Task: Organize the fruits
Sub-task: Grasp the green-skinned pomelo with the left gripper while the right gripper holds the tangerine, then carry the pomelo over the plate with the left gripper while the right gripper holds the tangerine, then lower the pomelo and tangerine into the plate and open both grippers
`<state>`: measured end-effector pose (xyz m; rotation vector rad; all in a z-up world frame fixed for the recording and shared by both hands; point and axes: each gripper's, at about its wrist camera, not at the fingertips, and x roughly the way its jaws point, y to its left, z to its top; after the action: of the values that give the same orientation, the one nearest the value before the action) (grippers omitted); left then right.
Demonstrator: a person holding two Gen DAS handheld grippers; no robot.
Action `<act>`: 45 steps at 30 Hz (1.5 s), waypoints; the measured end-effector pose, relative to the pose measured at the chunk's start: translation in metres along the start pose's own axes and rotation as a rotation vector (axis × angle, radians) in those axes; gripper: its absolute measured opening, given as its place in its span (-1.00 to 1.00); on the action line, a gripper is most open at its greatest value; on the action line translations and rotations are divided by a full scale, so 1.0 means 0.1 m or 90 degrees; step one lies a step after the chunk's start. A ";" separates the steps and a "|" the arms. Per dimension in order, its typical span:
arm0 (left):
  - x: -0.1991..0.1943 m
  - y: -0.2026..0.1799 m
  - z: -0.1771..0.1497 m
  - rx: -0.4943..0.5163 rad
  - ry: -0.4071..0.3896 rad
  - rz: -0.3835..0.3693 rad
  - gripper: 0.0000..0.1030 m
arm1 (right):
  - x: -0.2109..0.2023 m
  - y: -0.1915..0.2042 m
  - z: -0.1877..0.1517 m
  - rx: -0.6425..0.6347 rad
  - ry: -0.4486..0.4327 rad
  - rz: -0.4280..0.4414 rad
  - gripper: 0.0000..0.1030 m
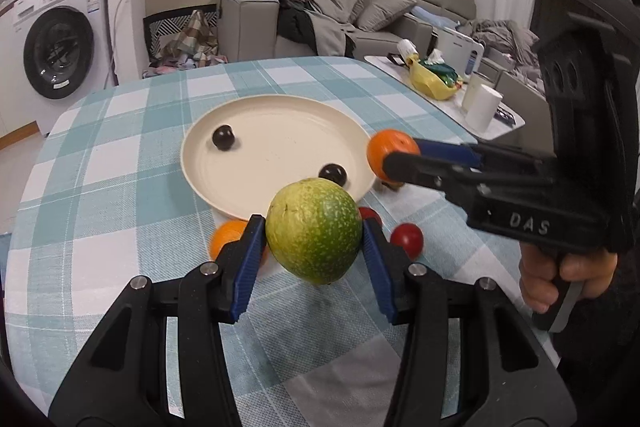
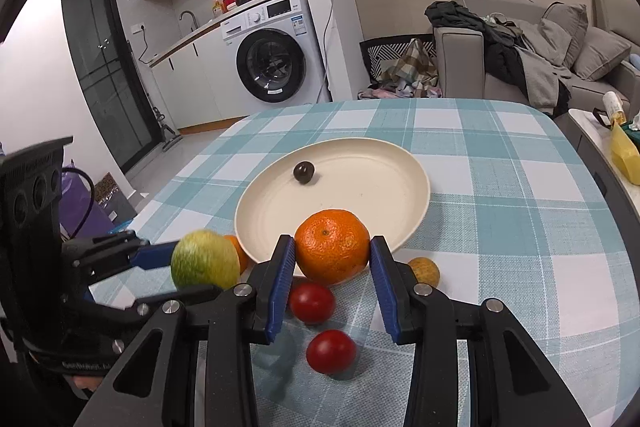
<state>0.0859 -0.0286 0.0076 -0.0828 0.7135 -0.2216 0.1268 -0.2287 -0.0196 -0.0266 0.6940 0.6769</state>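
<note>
My left gripper (image 1: 314, 237) is shut on a green-yellow mango (image 1: 314, 231) and holds it above the table, just short of the cream plate (image 1: 280, 115). My right gripper (image 2: 332, 255) is shut on an orange (image 2: 332, 247) at the plate's (image 2: 408, 171) near rim. It also shows in the left wrist view (image 1: 390, 151). Two dark plums (image 1: 223, 137) (image 1: 333, 173) lie in the plate. Two red tomatoes (image 2: 311, 302) (image 2: 331, 351) lie on the cloth below the right gripper. A second orange (image 1: 228, 235) sits left of the mango.
The table wears a teal checked cloth (image 2: 500, 227). A small yellowish fruit (image 2: 425, 271) lies right of the right gripper. A low side table (image 1: 452, 95) with cups and bags stands to the right. A sofa (image 1: 360, 15) and a washing machine (image 1: 60, 47) stand behind.
</note>
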 end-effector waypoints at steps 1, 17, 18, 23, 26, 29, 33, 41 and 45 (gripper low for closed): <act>-0.02 0.02 0.02 -0.005 -0.005 0.001 -0.11 | 0.00 0.01 0.00 -0.002 -0.001 0.001 -0.24; 0.17 0.34 0.39 -0.030 -0.011 0.023 -0.11 | 0.10 0.09 0.12 0.041 0.018 -0.022 -0.24; 0.19 0.35 0.40 -0.029 -0.010 0.025 -0.11 | 0.11 0.10 0.13 0.046 0.019 -0.021 -0.24; 0.26 0.47 0.40 -0.056 -0.008 0.024 -0.11 | 0.14 0.10 0.23 0.059 0.021 -0.033 -0.24; 0.30 0.52 0.39 -0.062 -0.005 0.035 -0.11 | 0.20 0.08 0.28 0.072 0.024 -0.040 -0.24; 0.32 0.58 0.38 -0.077 -0.003 0.033 -0.11 | 0.27 0.09 0.33 0.074 0.027 -0.045 -0.24; 0.32 0.64 0.37 -0.093 -0.010 0.043 -0.11 | 0.35 0.12 0.35 0.067 0.031 -0.040 -0.24; 0.39 0.56 0.31 -0.085 -0.009 0.049 -0.11 | 0.51 0.08 0.33 0.054 0.046 -0.040 -0.24; 0.43 0.50 0.29 -0.073 -0.003 0.052 -0.11 | 0.56 0.08 0.32 0.033 0.054 -0.044 -0.24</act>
<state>0.1452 0.0098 -0.0060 -0.1635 0.7229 -0.1020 0.1723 -0.1833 -0.0263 -0.0313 0.7884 0.5931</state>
